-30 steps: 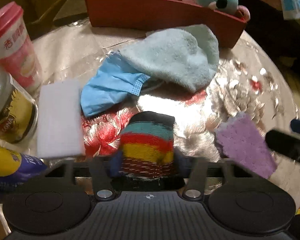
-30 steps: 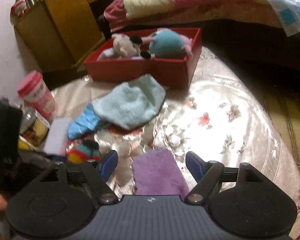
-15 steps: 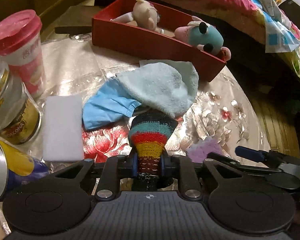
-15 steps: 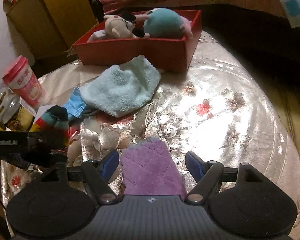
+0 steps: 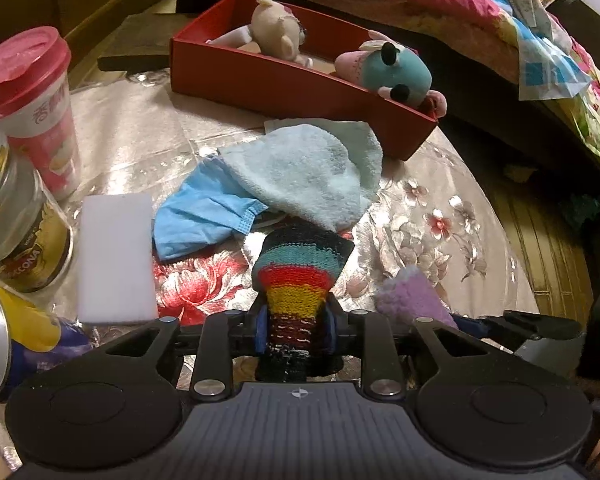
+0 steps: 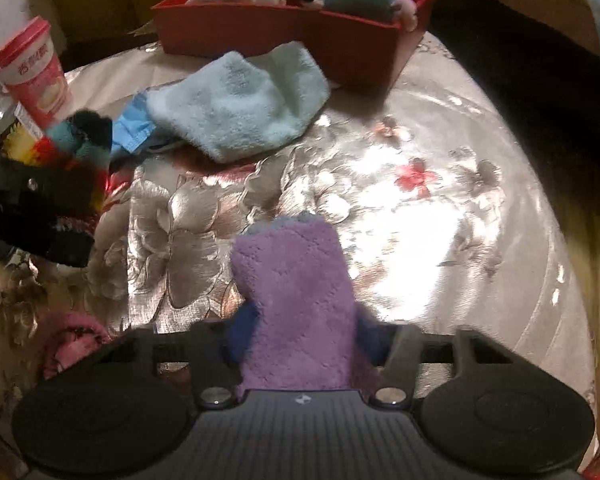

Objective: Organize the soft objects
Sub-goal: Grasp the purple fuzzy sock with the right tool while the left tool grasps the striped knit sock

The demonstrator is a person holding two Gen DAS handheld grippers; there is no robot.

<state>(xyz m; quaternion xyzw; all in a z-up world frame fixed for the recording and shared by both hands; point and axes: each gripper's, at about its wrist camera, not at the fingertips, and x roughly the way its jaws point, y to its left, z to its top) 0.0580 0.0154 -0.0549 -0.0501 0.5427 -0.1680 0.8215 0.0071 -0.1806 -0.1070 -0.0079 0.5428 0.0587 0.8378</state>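
Towel before the box, over the mask; sponge to the left.

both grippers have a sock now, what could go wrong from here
1. The right gripper is closing on the purple sock, and most of the sock lies ahead of the pads, so it may slip out on lifting.
2. The left gripper pinches the striped sock near one end, and its jaws are opening slightly; the free end could drag over the blue face mask or light blue towel.

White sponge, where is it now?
Left wrist view, left side: the white sponge lies flat on the table between the glass jar and the blue mask.
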